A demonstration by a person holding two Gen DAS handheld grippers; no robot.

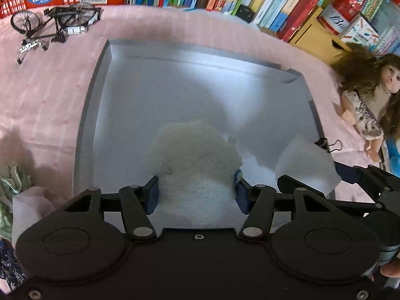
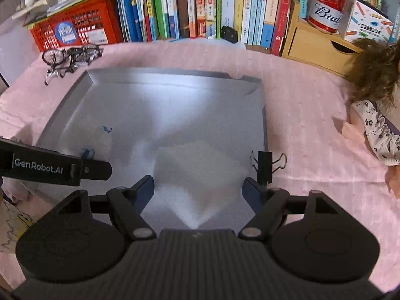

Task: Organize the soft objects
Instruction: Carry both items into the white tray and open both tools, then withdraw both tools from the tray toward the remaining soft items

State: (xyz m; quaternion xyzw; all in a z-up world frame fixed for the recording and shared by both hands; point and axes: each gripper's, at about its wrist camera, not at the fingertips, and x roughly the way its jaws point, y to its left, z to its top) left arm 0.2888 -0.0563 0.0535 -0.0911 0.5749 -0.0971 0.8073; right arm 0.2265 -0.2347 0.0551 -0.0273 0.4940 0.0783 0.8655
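A grey tray (image 1: 105, 80) lies on a pink cloth; it also shows in the right wrist view (image 2: 82, 82). My left gripper (image 1: 196, 195) is shut on a fluffy white cloth (image 1: 192, 150) and holds it over the tray's near part. My right gripper (image 2: 197, 192) is shut on another corner of white cloth (image 2: 197, 172), also over the tray. That corner shows at the right in the left wrist view (image 1: 305, 162). The left gripper's body (image 2: 50, 167) shows at the left in the right wrist view.
A model bicycle (image 1: 55, 22) stands beyond the tray's far-left corner. A doll (image 1: 370, 100) lies on the right. A black binder clip (image 2: 266, 162) is on the tray's right rim. Books (image 2: 200, 5), a red crate (image 2: 75, 27) and a red can (image 2: 327, 7) line the back.
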